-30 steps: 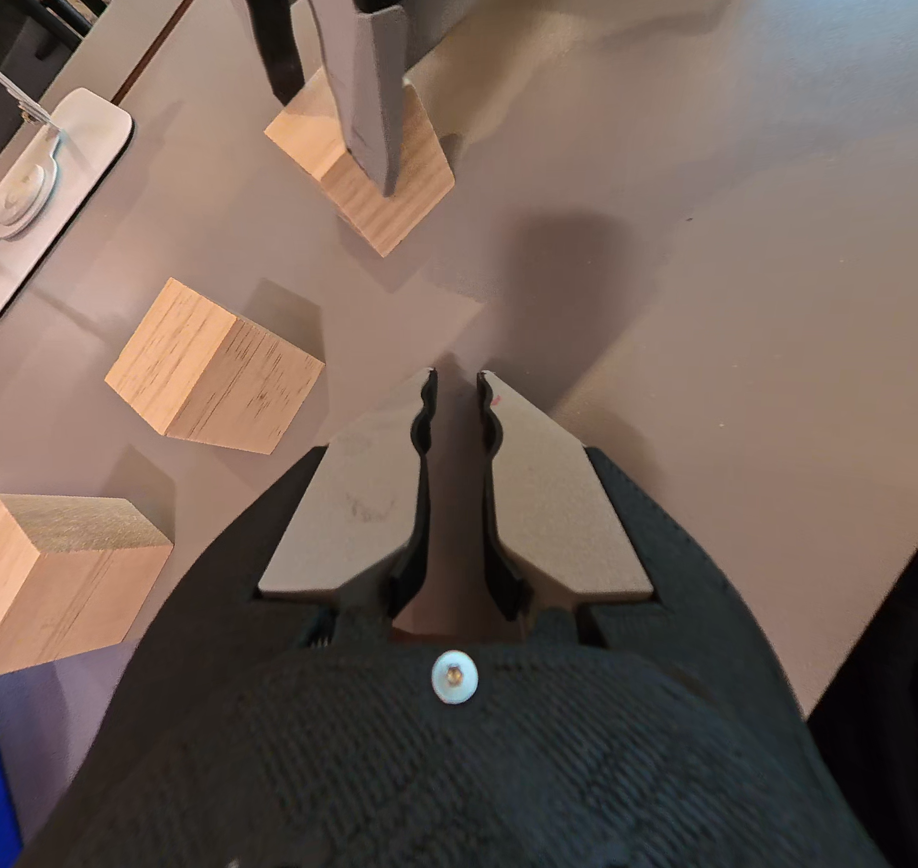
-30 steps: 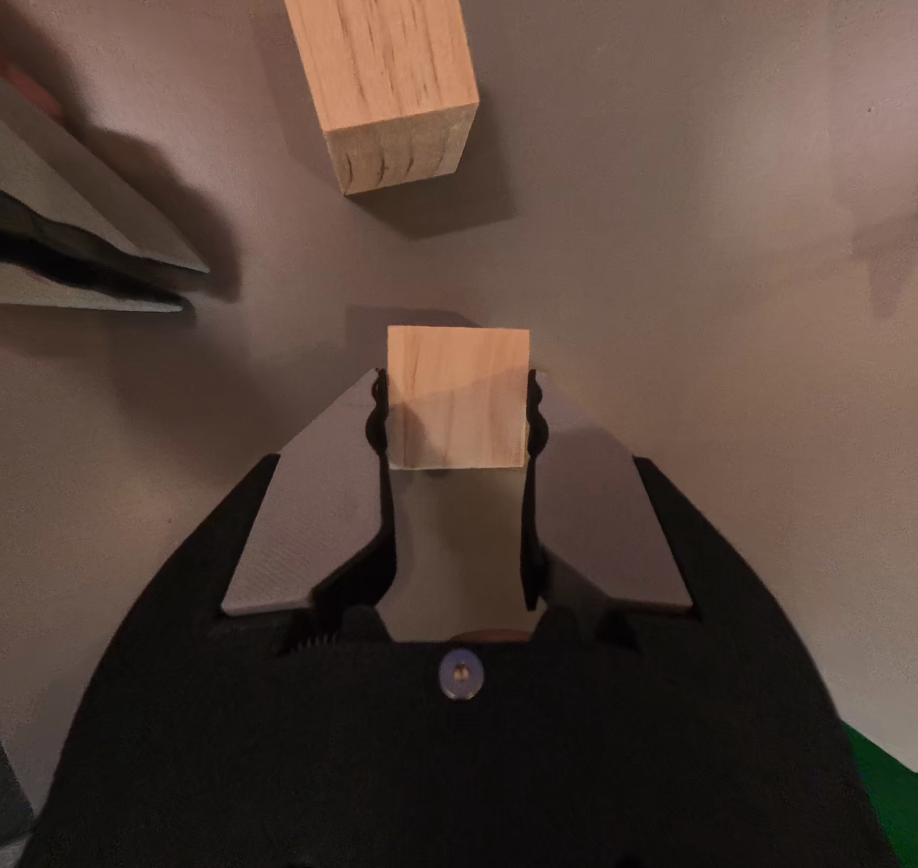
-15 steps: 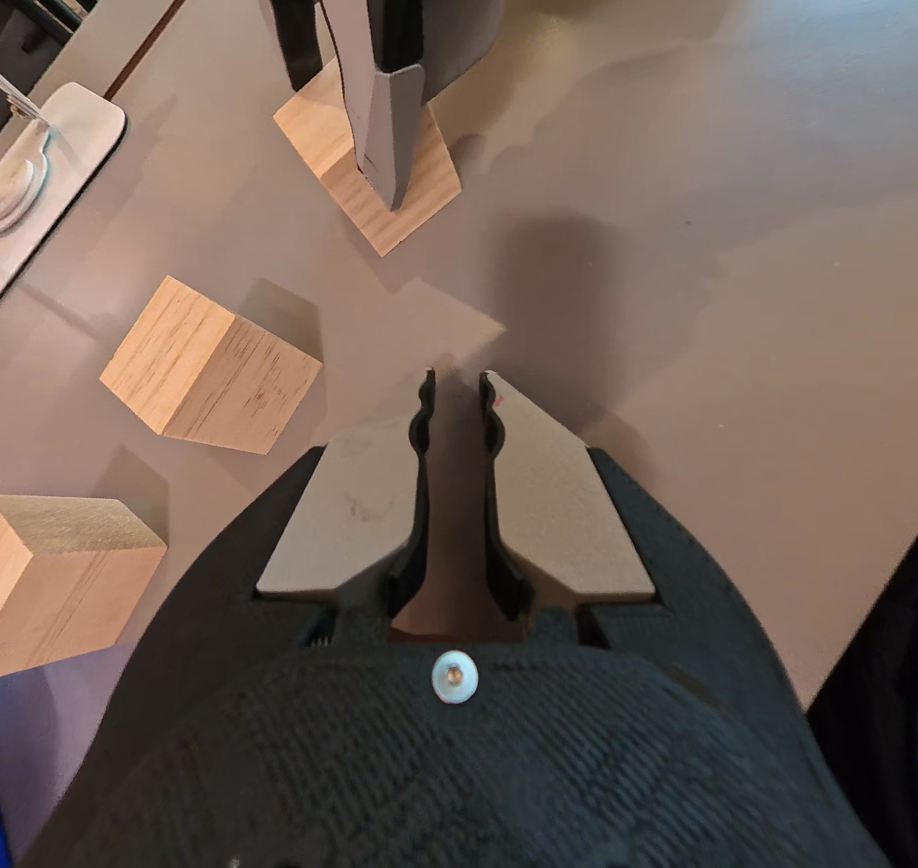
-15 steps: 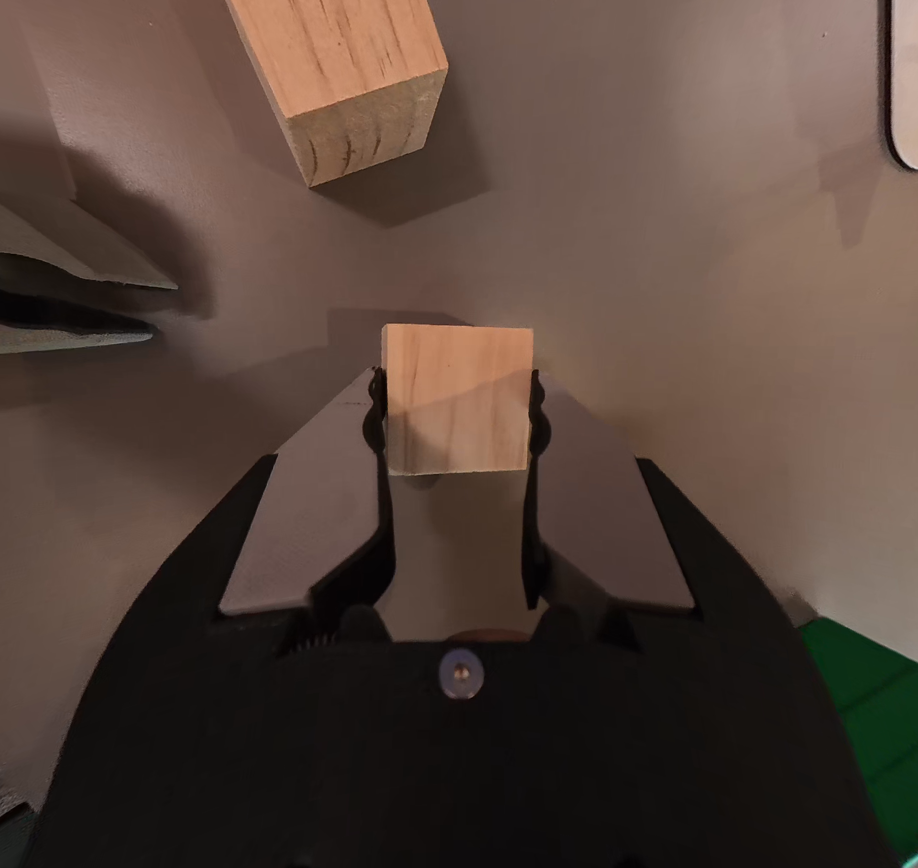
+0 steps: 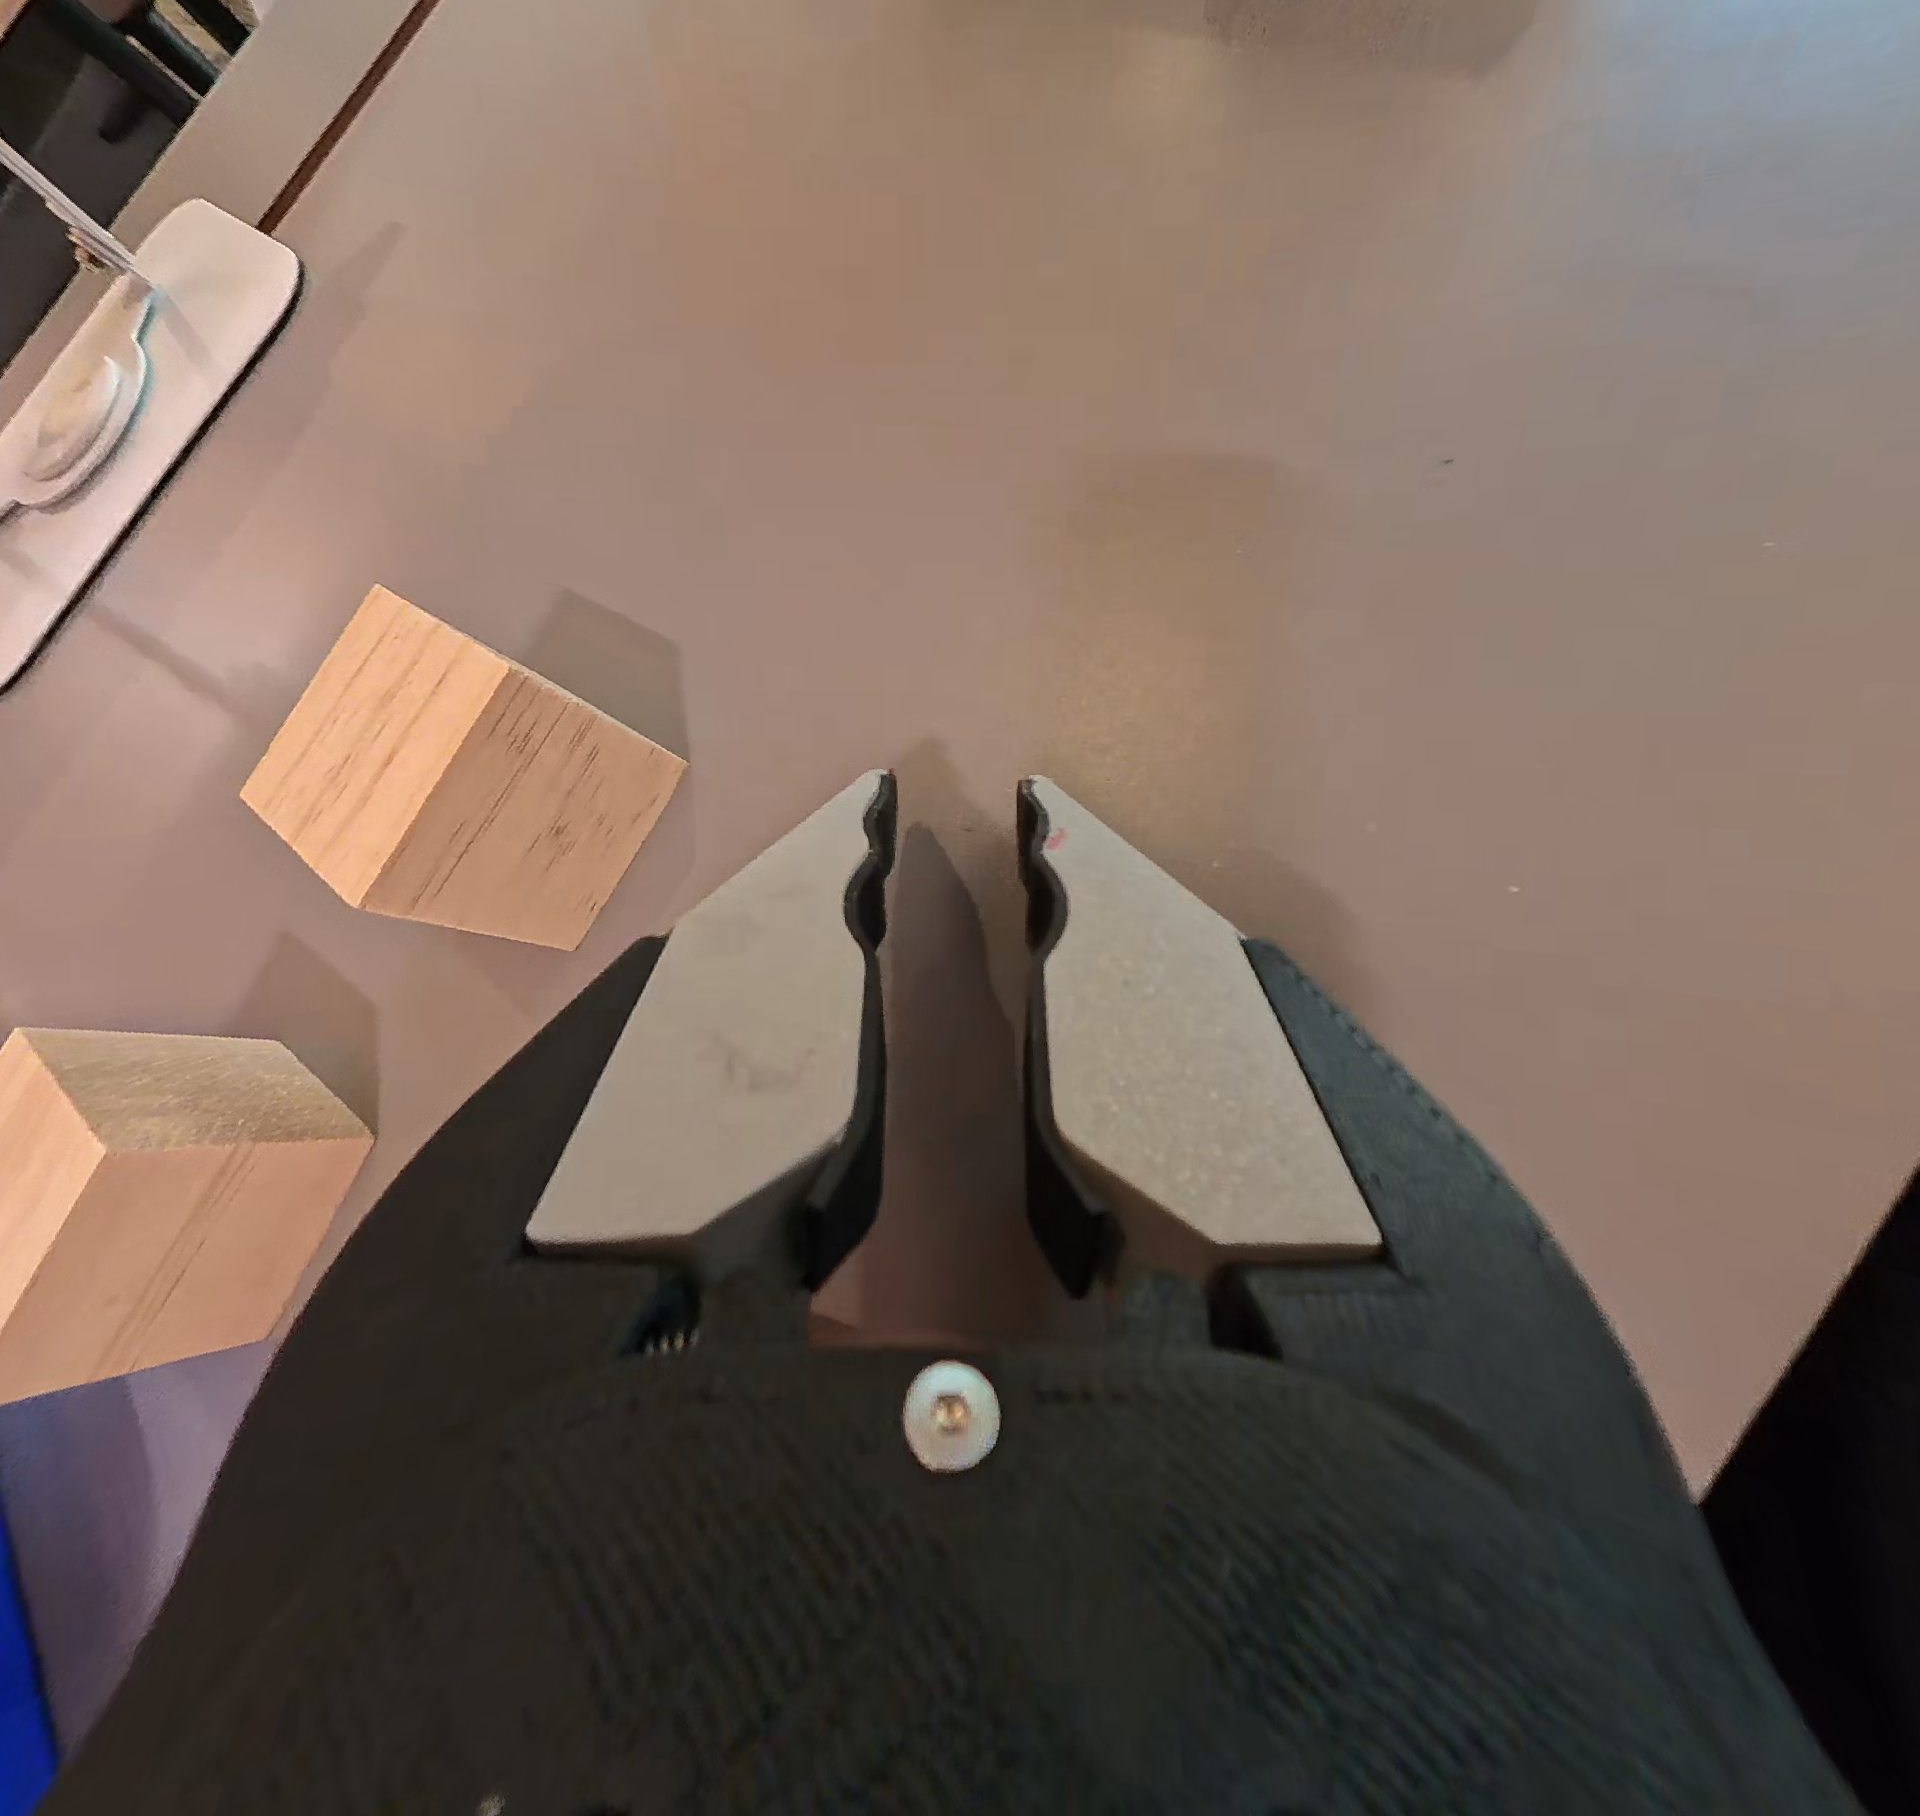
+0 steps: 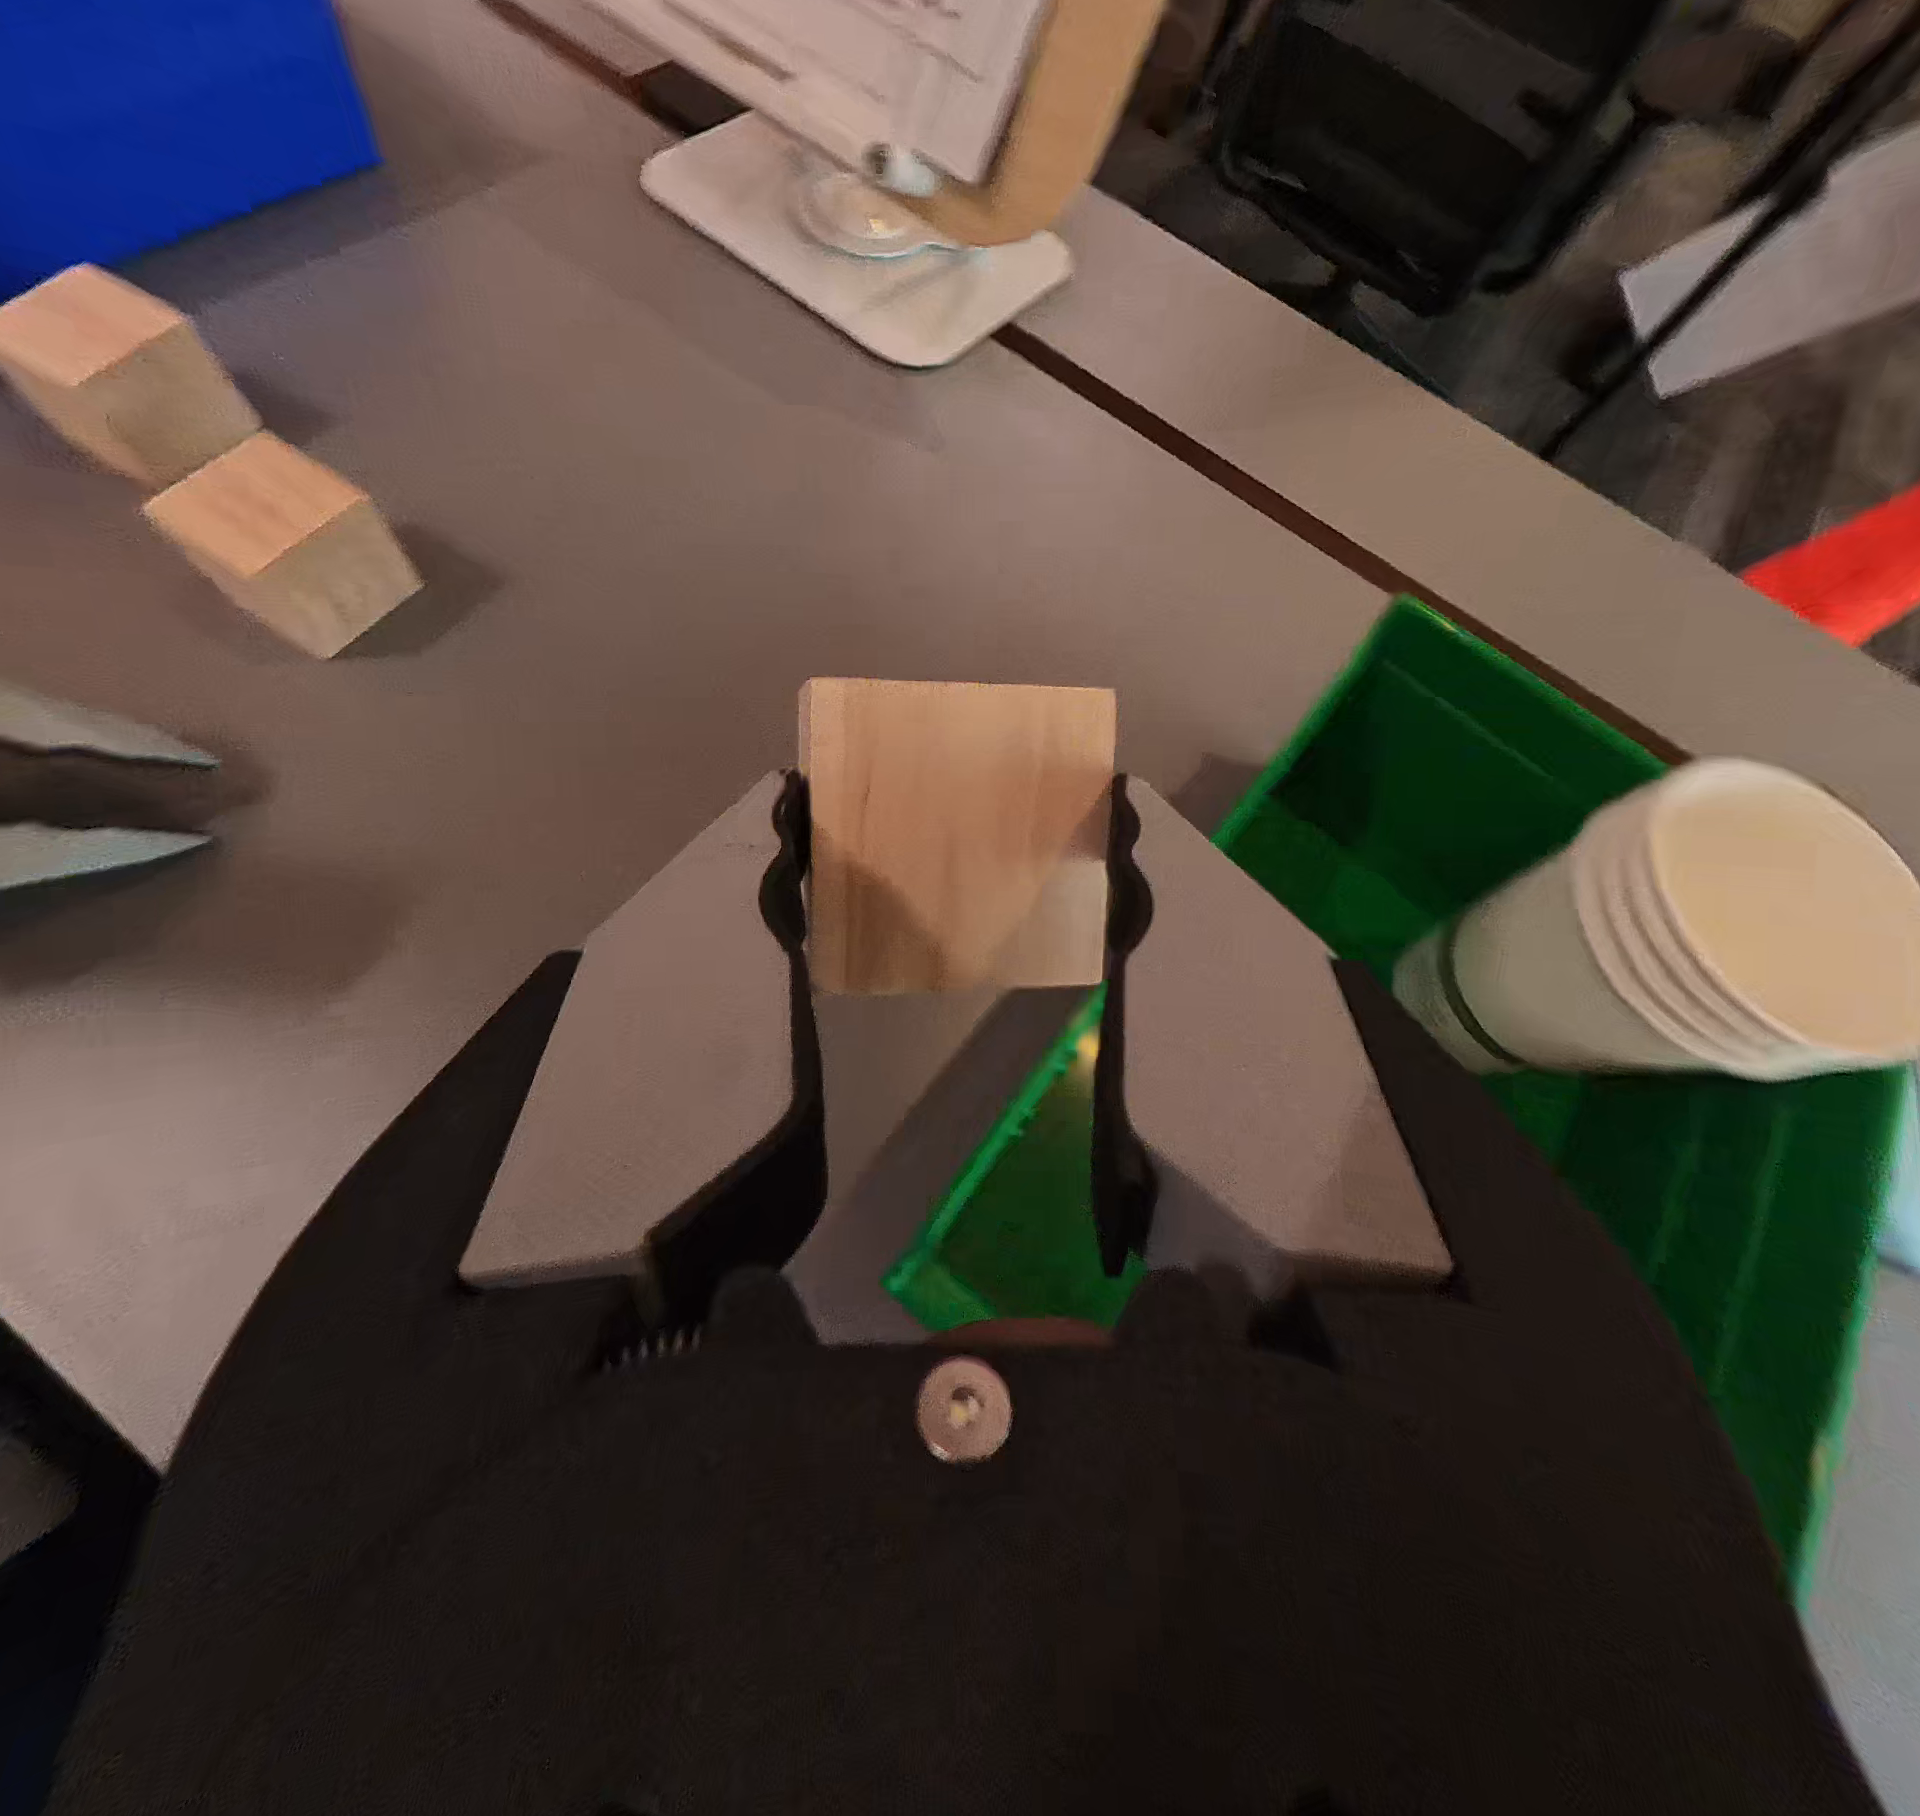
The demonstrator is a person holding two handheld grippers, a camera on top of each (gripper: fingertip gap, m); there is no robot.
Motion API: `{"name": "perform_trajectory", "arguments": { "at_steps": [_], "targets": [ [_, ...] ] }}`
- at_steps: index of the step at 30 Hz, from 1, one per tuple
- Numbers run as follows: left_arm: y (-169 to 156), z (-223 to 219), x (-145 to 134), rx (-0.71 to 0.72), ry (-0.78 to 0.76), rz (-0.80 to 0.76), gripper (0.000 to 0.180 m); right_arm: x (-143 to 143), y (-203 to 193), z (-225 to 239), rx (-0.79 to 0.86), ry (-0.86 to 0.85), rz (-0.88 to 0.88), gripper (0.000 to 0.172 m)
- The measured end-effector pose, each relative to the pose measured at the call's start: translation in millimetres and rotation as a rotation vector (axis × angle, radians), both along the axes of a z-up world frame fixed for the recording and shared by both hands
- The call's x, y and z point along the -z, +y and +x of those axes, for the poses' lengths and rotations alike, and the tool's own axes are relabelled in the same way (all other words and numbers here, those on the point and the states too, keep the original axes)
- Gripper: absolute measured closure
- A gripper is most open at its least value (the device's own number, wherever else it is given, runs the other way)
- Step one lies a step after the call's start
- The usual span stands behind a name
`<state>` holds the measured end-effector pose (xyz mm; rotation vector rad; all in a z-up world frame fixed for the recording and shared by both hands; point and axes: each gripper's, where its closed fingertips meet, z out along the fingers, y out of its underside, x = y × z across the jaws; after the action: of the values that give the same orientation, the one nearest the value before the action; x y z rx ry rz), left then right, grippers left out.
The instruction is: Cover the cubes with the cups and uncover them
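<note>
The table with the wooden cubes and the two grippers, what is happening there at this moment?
A person works with two hand-held grippers. The right gripper holds a wooden cube between its pads, raised above the grey table. The left gripper is a little open, with nothing between its fingers. Two other cubes rest uncovered on the table. A stack of white paper cups sits at a green bin, so no cube is covered yet.

The left tool (image 5: 956, 800), slightly parted and bare, hangs over the table (image 5: 1143, 364) beside two wooden cubes (image 5: 457, 790).
</note>
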<state>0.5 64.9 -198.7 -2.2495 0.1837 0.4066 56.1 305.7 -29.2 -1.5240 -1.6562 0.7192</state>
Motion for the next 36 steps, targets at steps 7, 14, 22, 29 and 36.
{"name": "perform_trajectory", "arguments": {
  "at_steps": [7,14,22,29,36],
  "targets": [
    [0.0,0.0,-0.2,0.0,0.011,0.0,0.16,45.3,108.8,31.6,0.315,-0.103,-0.105,0.116],
    [-0.3,-1.5,-0.2,-0.011,0.019,-0.001,0.161,124.1,149.4,11.6,0.446,-0.269,-0.155,0.116],
    [-0.3,-1.4,0.2,-0.01,0.012,-0.003,0.162,97.9,146.2,19.4,0.394,-0.208,-0.082,0.129],
    [-0.4,-1.5,-0.1,-0.011,0.024,-0.002,0.162,91.6,155.8,82.3,0.394,-0.335,-0.016,0.142],
    [-0.4,-2.8,0.2,-0.019,0.035,-0.004,0.165,140.2,160.2,119.1,0.387,-0.587,0.024,0.156]
  ]
}}
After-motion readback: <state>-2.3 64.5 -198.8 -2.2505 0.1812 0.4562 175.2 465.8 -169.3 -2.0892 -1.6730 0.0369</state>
